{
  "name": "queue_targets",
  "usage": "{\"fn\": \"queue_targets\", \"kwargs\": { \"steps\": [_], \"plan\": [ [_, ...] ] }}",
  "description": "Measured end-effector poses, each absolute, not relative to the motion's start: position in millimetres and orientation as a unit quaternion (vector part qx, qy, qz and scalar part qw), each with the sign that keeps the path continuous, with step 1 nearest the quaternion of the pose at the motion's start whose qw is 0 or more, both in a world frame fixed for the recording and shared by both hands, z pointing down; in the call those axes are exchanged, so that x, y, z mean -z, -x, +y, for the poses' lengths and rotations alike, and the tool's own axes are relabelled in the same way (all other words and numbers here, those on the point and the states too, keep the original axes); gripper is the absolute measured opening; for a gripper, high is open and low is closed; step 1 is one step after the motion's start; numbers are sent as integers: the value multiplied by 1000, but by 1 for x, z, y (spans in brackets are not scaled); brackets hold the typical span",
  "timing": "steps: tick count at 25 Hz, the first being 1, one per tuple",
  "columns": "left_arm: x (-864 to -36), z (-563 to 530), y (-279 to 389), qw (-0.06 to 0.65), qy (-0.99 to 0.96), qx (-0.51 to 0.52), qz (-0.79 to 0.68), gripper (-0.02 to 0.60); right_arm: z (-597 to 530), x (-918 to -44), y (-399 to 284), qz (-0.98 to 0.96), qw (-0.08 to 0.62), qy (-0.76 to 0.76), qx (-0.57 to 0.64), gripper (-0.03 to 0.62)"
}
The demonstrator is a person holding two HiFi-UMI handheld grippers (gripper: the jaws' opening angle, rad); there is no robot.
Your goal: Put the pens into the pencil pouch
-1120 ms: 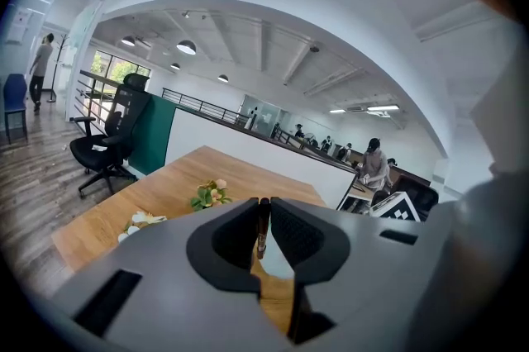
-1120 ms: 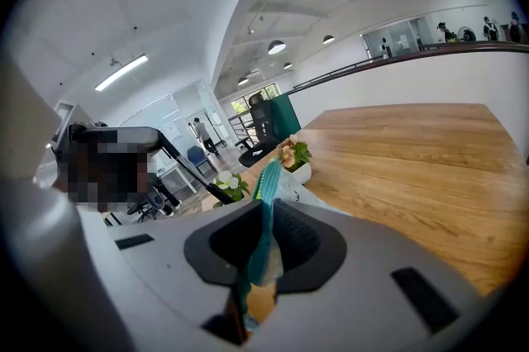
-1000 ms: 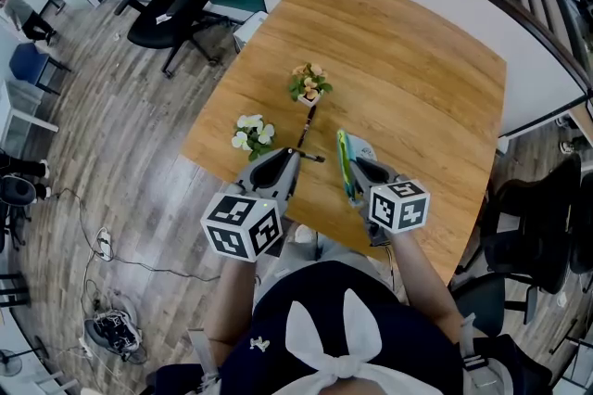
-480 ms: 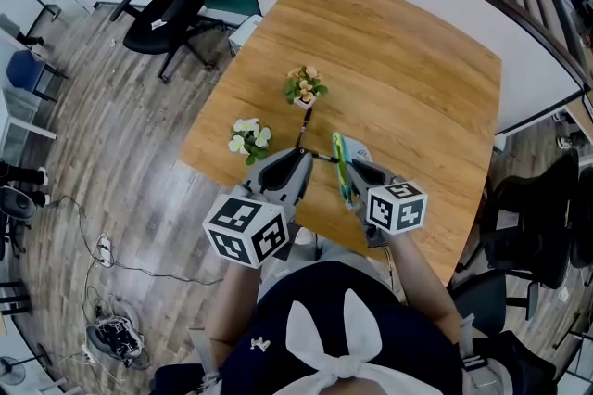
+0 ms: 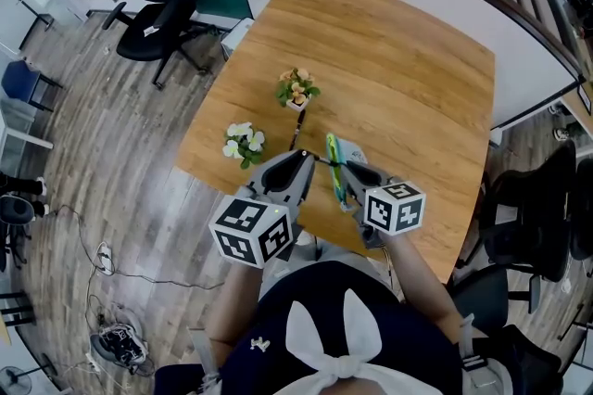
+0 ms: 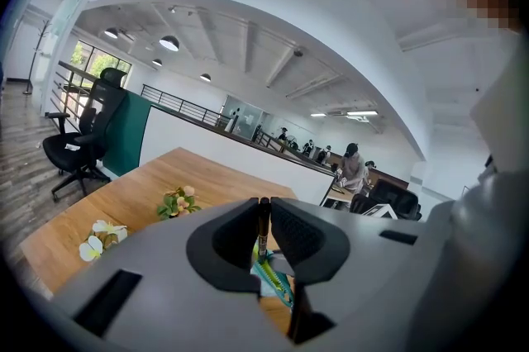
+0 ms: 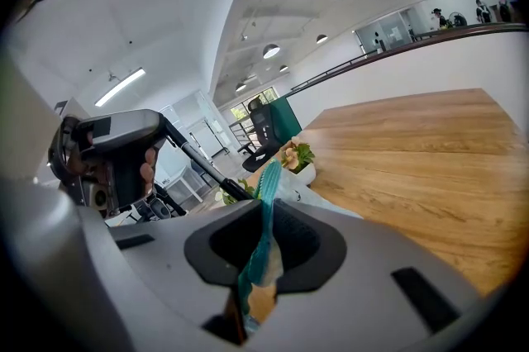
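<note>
Insertion is the step in hand, I judge. My left gripper [image 6: 263,218] is clamped on a black pen [image 7: 206,159]. My right gripper [image 7: 266,239] is pinched on the teal zip edge of the pencil pouch [image 5: 356,152], holding it up over the near edge of the table [image 5: 408,78]. The pen sits just left of the pouch with its tip at the zip; I cannot tell whether it touches.

To do this well I would hold the zip edge taut so the mouth gapes, then slide the pen in along its own length, tip first. I would let go only once most of the barrel is inside (a thin pen can pivot in the pads if it snags).

The right gripper view gives the pen's whole slant down to the zip, which the head view squashes to a short dark line. The left gripper view shows the pads closed on the barrel. Only the head view places the potted posy [image 5: 296,90] and white flowers [image 5: 243,141], farther off to the left.
</note>
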State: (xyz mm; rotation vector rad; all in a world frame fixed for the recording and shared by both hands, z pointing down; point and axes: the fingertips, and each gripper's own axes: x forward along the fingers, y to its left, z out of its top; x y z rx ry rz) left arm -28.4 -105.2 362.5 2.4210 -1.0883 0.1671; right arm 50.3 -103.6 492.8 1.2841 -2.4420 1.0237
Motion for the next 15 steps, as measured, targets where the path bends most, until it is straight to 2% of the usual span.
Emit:
{"fn": "queue_targets", "kwargs": {
  "steps": [15],
  "plan": [
    [-403,-106,7,228,-885,-131,-385,58,-111,-490,-49,-826,84,-429,-357,48]
  ]
}}
